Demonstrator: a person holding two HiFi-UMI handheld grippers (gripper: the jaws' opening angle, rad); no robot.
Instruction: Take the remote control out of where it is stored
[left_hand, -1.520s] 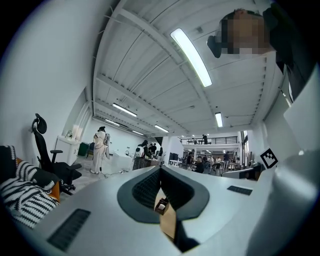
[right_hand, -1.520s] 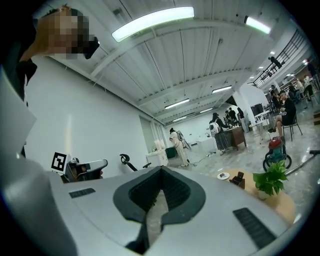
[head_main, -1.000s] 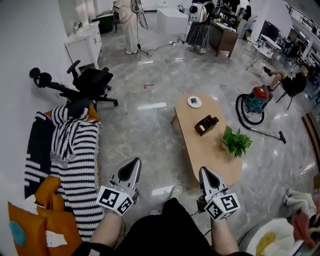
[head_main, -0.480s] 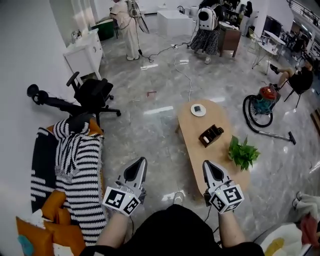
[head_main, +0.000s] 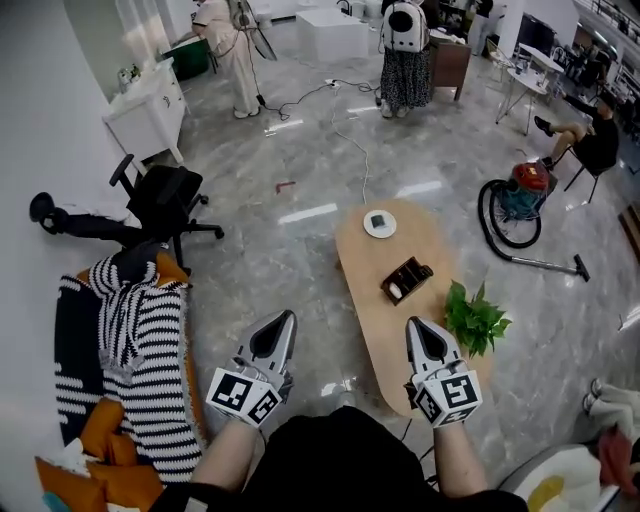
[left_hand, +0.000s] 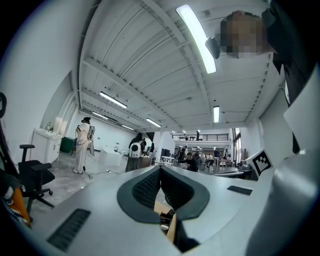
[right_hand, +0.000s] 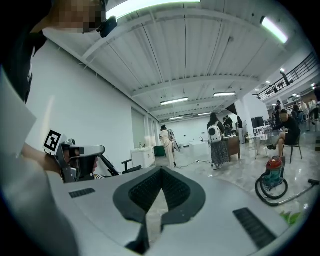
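The step in hand, as I judge it, is the approach to the table (head_main: 372, 330), the long wooden one ahead and to my right. I should close on its near end first, then square up to the dark holder (head_main: 408, 279) standing midway along the top, between the white disc (head_main: 380, 224) and the plant (head_main: 475, 321). The remote (head_main: 397, 291) appears to be the pale piece lying in that holder, though it is too small to confirm. I would open the right gripper (head_main: 416, 330) before arrival, descend from above, and pinch the remote across its narrow sides so the holder does not lift with it. The left forearm (head_main: 222, 462) and right forearm (head_main: 452, 470) reach forward side by side. The left gripper (head_main: 283, 323) and the right one point roughly level, well short of the holder. Each has its jaws pressed together with nothing between them.
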